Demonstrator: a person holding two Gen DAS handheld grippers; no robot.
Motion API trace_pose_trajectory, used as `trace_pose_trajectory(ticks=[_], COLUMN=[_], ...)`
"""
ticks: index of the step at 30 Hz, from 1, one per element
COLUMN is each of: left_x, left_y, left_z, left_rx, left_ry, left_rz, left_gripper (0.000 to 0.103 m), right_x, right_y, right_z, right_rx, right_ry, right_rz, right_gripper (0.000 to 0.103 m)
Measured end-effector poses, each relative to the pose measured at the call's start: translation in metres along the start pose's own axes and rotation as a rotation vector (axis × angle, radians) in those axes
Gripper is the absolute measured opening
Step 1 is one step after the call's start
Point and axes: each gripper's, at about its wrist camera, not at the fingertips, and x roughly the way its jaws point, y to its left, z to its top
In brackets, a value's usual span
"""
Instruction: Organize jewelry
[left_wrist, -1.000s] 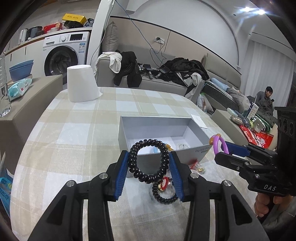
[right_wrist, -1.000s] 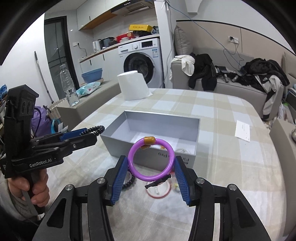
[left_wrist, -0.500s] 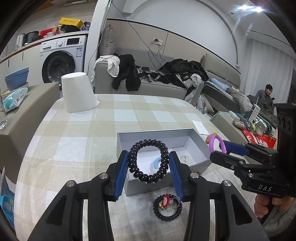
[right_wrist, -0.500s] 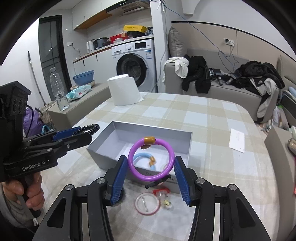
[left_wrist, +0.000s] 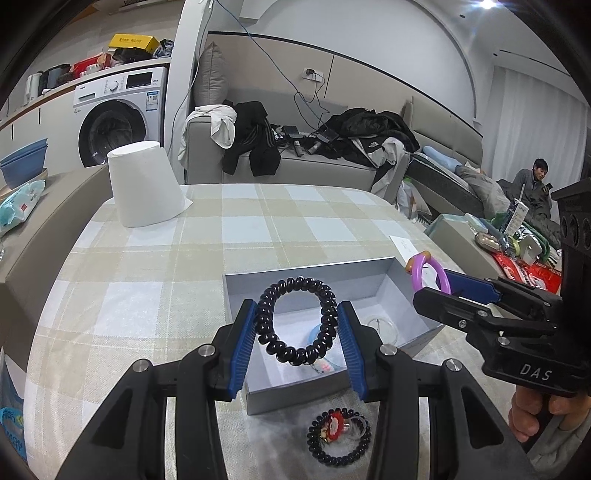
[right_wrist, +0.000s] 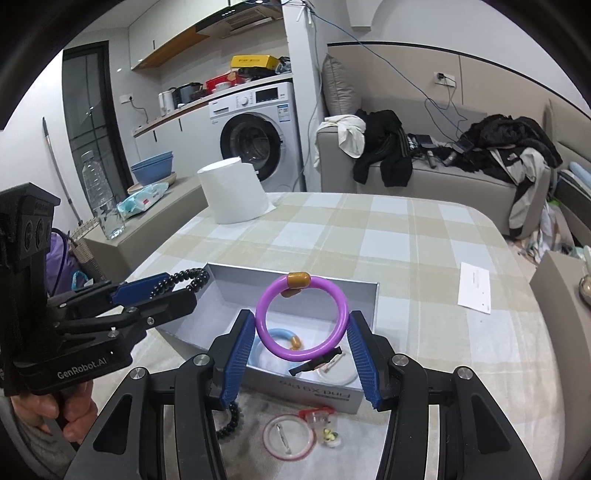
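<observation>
Two rings were held over the grey box (left_wrist: 321, 273): at nine o'clock the left claw (left_wrist: 297, 325) was clamped on the black coil bracelet (left_wrist: 297, 320), at three o'clock the right claw (right_wrist: 302, 332) on the purple ring (right_wrist: 302, 318). An off-centre release could have bounced either onto the tabletop (left_wrist: 155, 266).

Lived-in home, open-plan living room with laundry corner: washing machine (right_wrist: 255, 136) under counter, clothes-strewn sofa (left_wrist: 295, 162), checked cloth on bench (right_wrist: 388, 236), curtains (left_wrist: 535, 110).
</observation>
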Motion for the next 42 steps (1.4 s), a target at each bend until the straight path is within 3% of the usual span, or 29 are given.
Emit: trace_pose_trajectory(ticks=[14, 18, 20, 24, 26, 28, 30, 36, 42], left_x=[0.010, 0.007, 0.005, -0.003, -0.008, -0.013, -0.020, -0.031, -0.024], left_y=[-0.003, -0.002, -0.001, -0.001, -0.001, 0.000, 0.002, 0.011, 0.009], left_z=[-0.004, -0.003, -0.003, -0.002, -0.002, -0.004, -0.007, -0.019, -0.036], left_rx=[0.027, 0.007, -0.006, -0.021, -0.023, -0.025, -0.031, -0.060, -0.057], left_ry=[0.036, 0.045, 0.050, 0.040, 0.030, 0.021, -0.003, -0.007, 0.053], left_rz=[0.024, -0.011, -0.018, -0.017, -0.003, 0.018, 0.042, 0.068, 0.078], left_gripper=[0.039, 0.046, 0.052, 0.075, 0.081, 0.094, 0.102, 0.102, 0.102], right_x=[0.014, 0.015, 0.012, 0.006, 0.003, -0.002, -0.008, -0.021, -0.014], right_y=[-0.007, -0.007, -0.005, -0.005, -0.007, -0.011, -0.015, -0.030, -0.035], right_z=[-0.004, -0.003, -0.003, -0.004, -0.004, -0.006, -0.009, -0.023, -0.046], right_rx=[0.033, 0.035, 0.026, 0.017, 0.024, 0.035, 0.040, 0.074, 0.087], right_ry=[0.034, 0.032, 0.020, 0.009, 0.006, 0.003, -0.002, 0.017, 0.110], right_rz=[0.004, 0.014, 0.016, 0.005, -0.009, -0.025, -0.038, -0.092, -0.095], right_gripper=[0.051, 0.053, 0.065, 0.072, 0.084, 0.094, 0.099, 0.103, 0.103])
